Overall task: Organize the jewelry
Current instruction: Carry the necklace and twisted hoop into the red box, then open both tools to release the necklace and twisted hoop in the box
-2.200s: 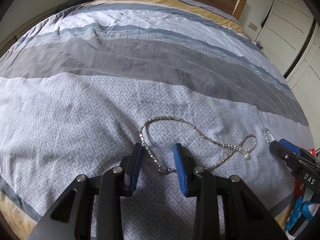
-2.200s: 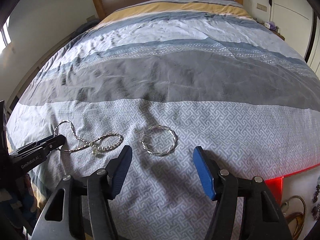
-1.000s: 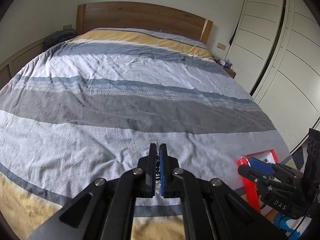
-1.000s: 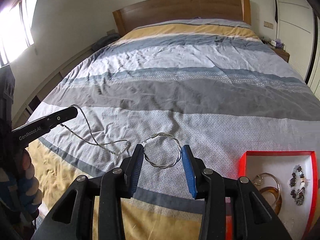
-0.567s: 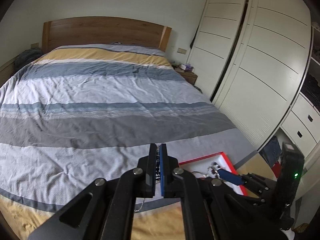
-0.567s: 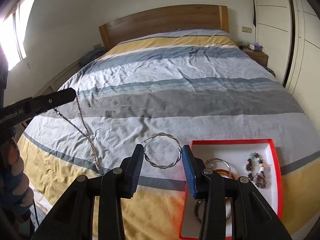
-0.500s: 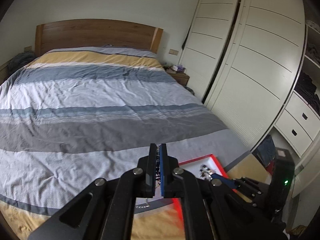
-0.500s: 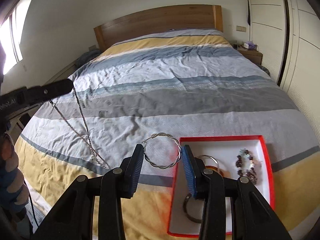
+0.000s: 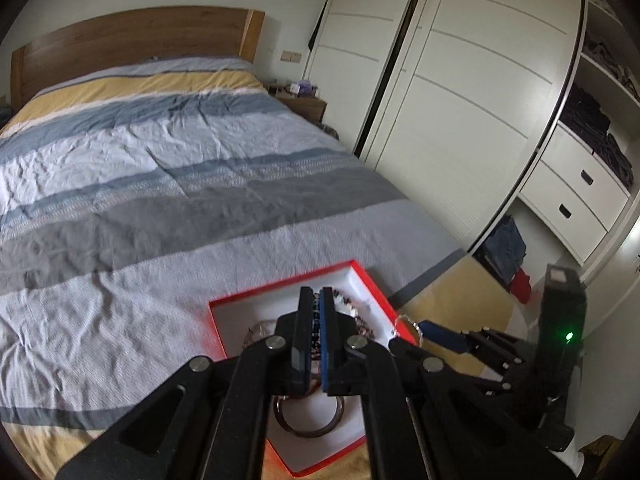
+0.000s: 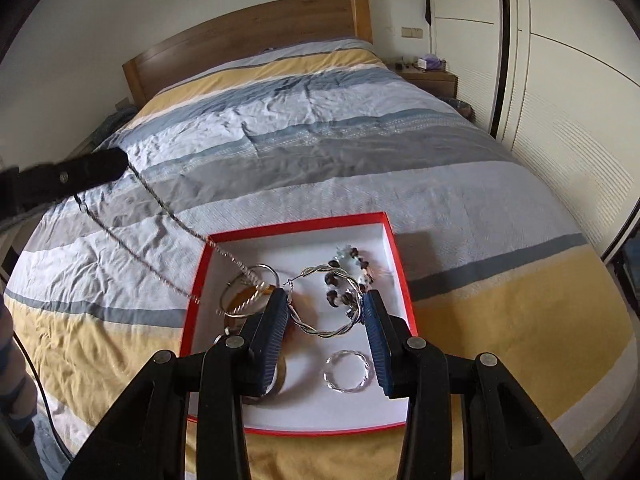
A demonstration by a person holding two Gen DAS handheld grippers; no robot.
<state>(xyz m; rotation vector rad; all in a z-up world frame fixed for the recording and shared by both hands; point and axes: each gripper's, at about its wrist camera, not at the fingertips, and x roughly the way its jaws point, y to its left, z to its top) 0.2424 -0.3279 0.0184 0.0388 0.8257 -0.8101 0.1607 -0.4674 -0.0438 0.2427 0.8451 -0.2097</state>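
Right wrist view: red-rimmed box [image 10: 394, 256] sits low centre on the striped bedspread [image 10: 320, 152].
Box contents: beaded bracelet [image 10: 352, 276], amber bangle [image 10: 248, 300], small twisted ring [image 10: 346, 371].
Right gripper [image 10: 325, 312]: pinches a twisted silver hoop [image 10: 320, 330] above the box.
Left gripper [image 10: 100, 166]: upper left, pressed together on a chain necklace [image 10: 176, 220] trailing into the box.
Hard to make out: chain blurred; its lower end unclear.
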